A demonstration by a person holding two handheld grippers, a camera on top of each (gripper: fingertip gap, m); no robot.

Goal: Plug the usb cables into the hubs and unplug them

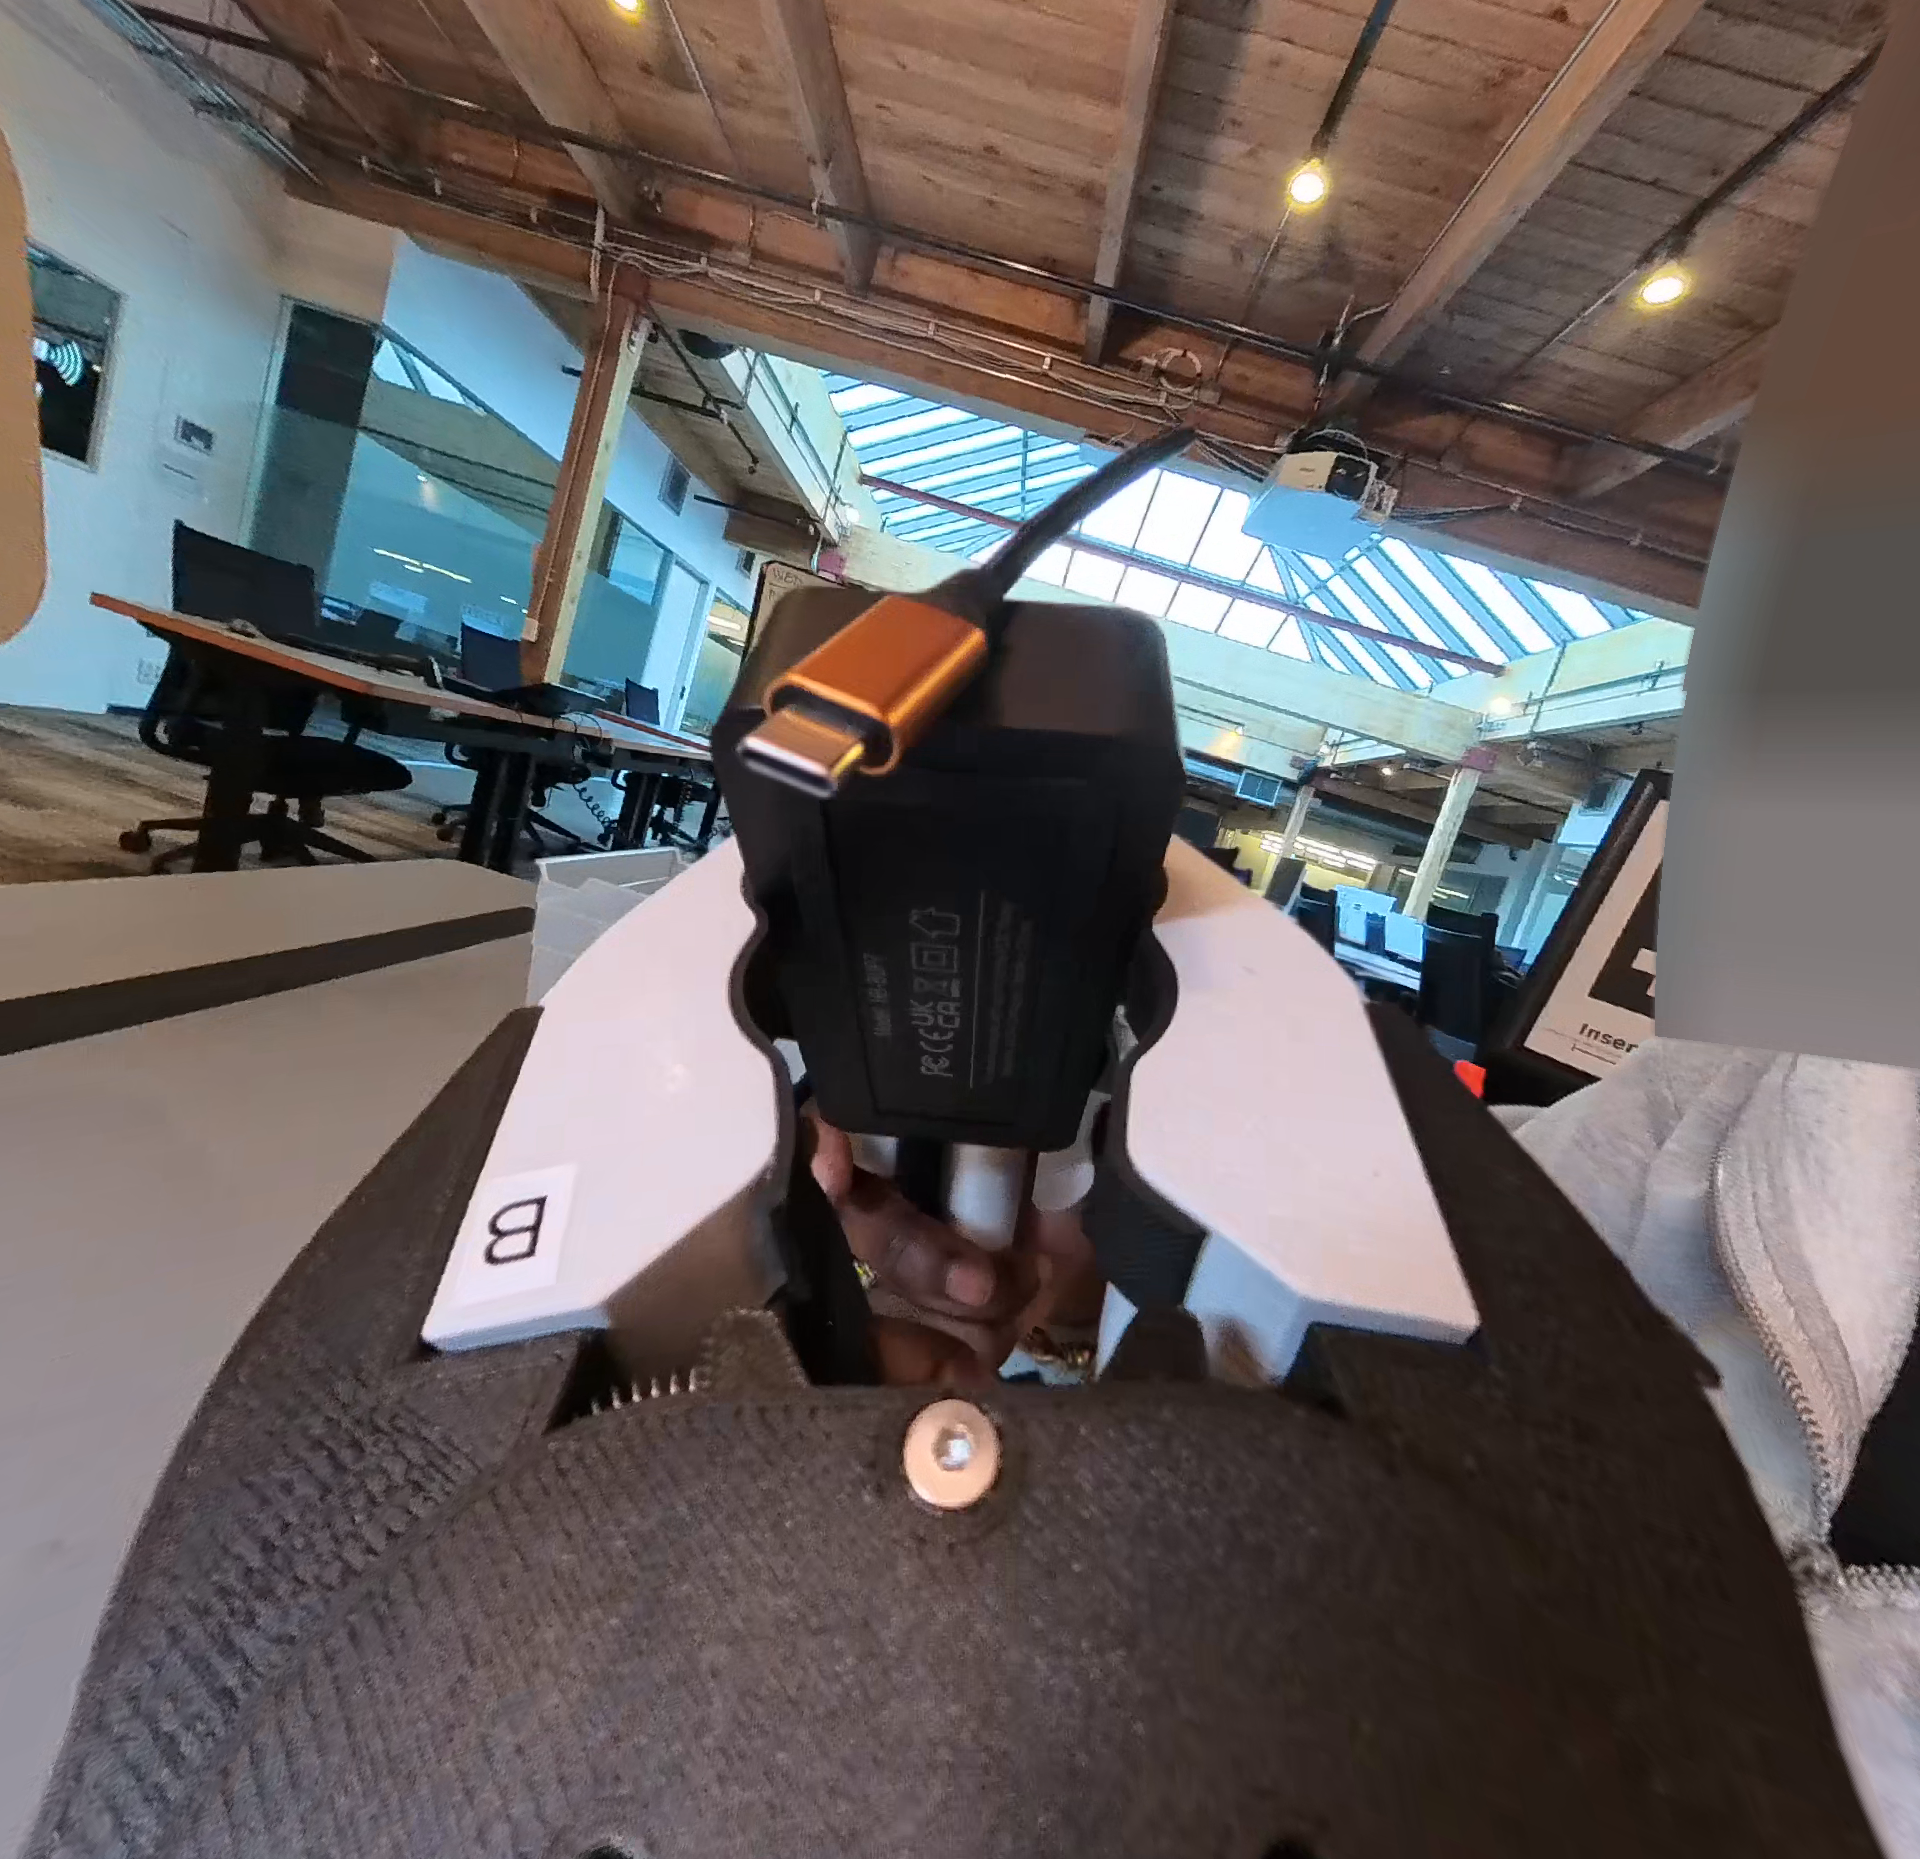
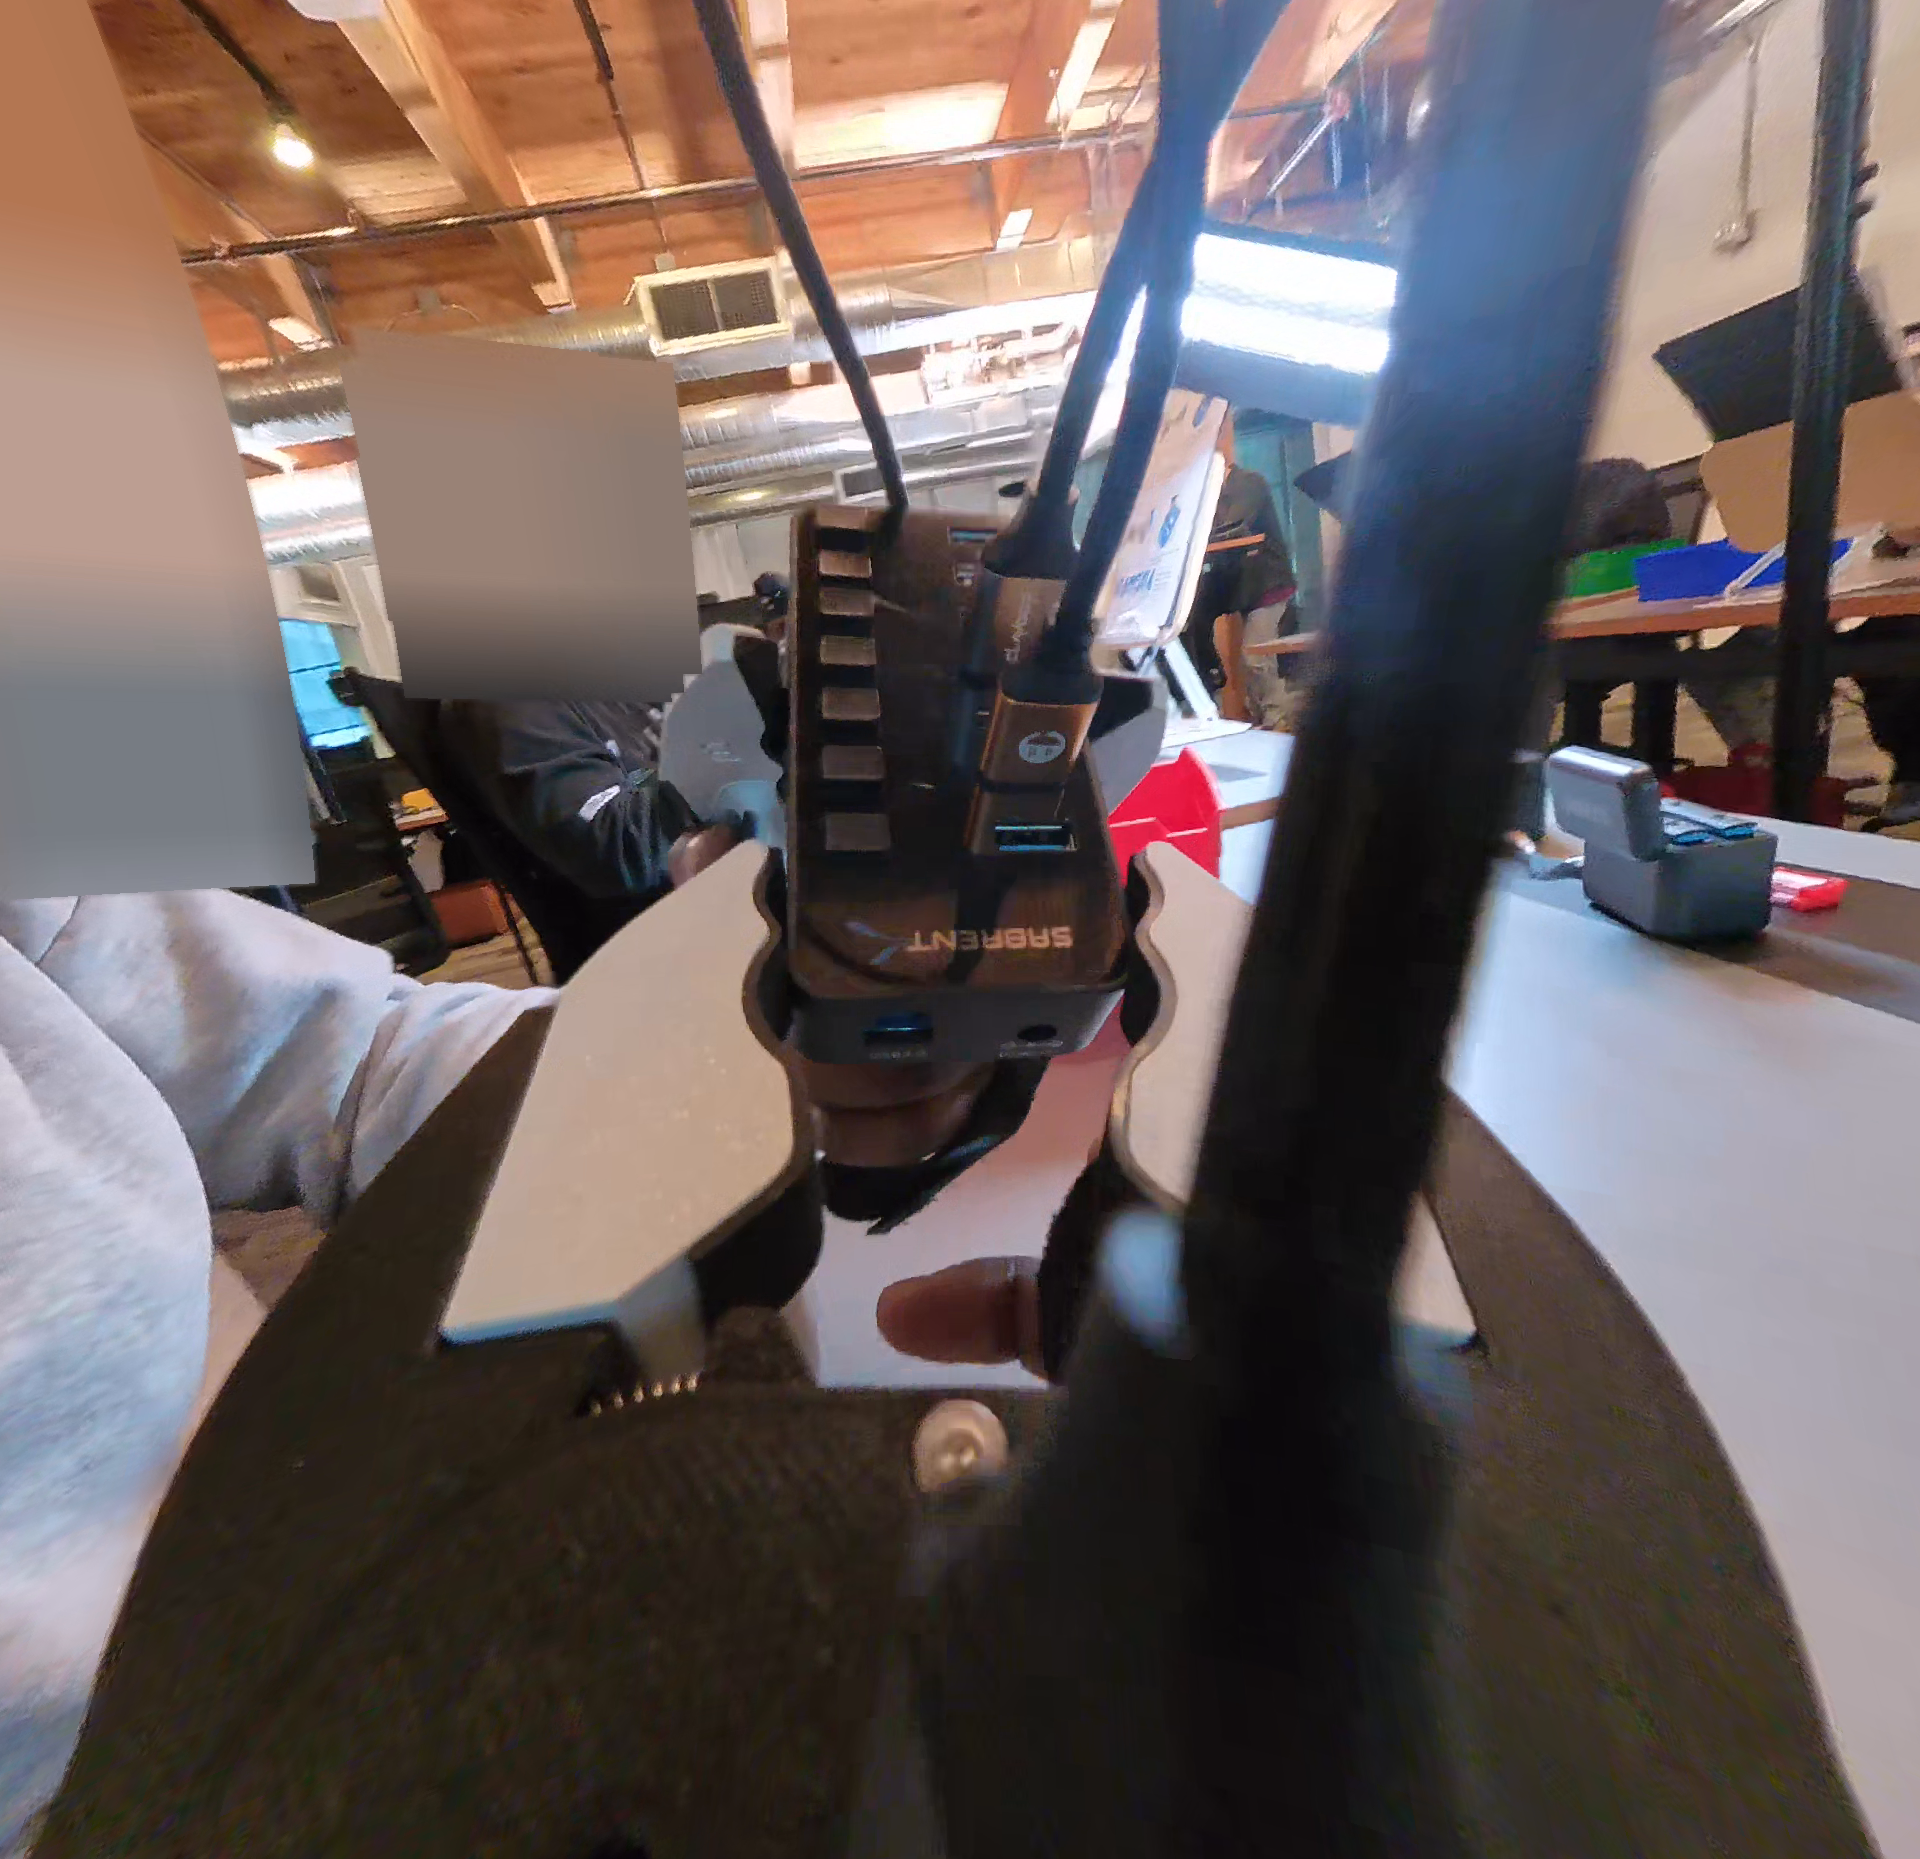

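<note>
In the left wrist view my left gripper (image 1: 956, 978) is shut on a black USB hub (image 1: 935, 874), held in the air with its labelled underside facing the camera. A loose orange USB-C plug (image 1: 873, 697) on a black cable lies across the hub's far end, plugged into nothing. In the right wrist view my right gripper (image 2: 956, 916) is shut on a black hub (image 2: 831, 874) with its port face up; it looks like the same hub. An orange plug (image 2: 1029, 739) and a second plug (image 2: 1013, 604) sit in its ports. One blue port (image 2: 1034, 838) is empty.
A thick black cable (image 2: 1351, 770) hangs close to the right lens. A white table (image 2: 1662, 1134) carries a grey box (image 2: 1662, 864) and a red bin (image 2: 1164, 812). A grey hoodie sleeve (image 2: 156, 1082) is at the left. People stand in the background. My two grippers' fingertips are within a few centimetres of each other.
</note>
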